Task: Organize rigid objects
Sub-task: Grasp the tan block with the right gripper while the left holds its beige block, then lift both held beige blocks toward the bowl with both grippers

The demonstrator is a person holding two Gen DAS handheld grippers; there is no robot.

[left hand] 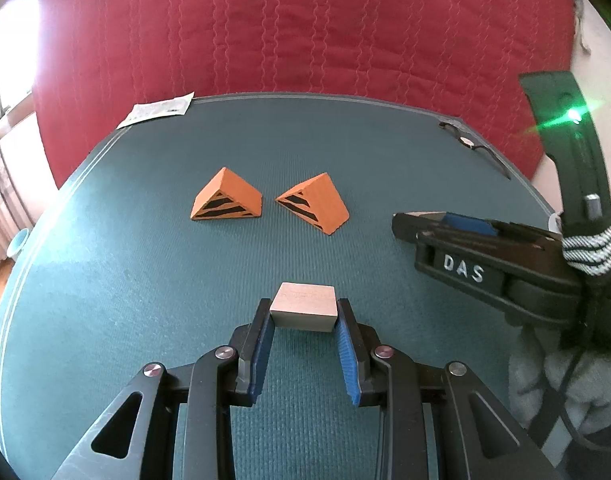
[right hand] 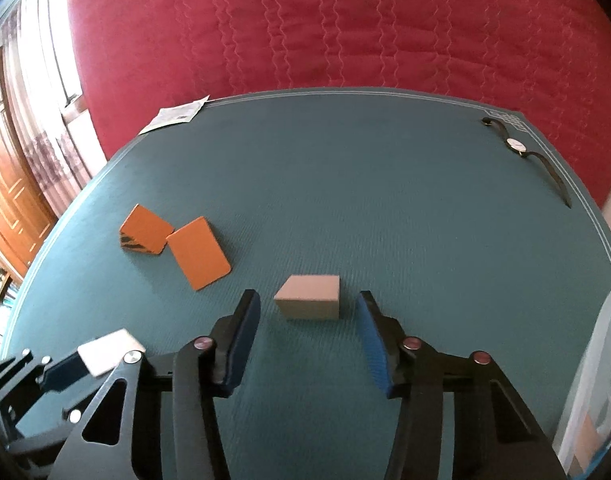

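Note:
My left gripper [left hand: 304, 305] is shut on a beige wooden block [left hand: 303, 312], its blue pads pressed on both sides just above the green mat. In the right wrist view that same block [right hand: 109, 350] shows at the lower left in the left gripper [right hand: 93, 354]. My right gripper [right hand: 306, 295] is open and straddles a second beige block [right hand: 309, 298] that rests on the mat, with a gap at each pad. Two orange wedges with black stripes [left hand: 225, 200] [left hand: 313, 208] lie side by side farther out, also in the right wrist view [right hand: 145, 234] [right hand: 199, 254].
A wristwatch [right hand: 515, 145] lies near the mat's far right corner. A paper slip [right hand: 177, 114] sits at the far left edge. A red quilted cover [right hand: 345, 32] lies beyond the table. A clear plastic bin [right hand: 593, 380] stands at the right.

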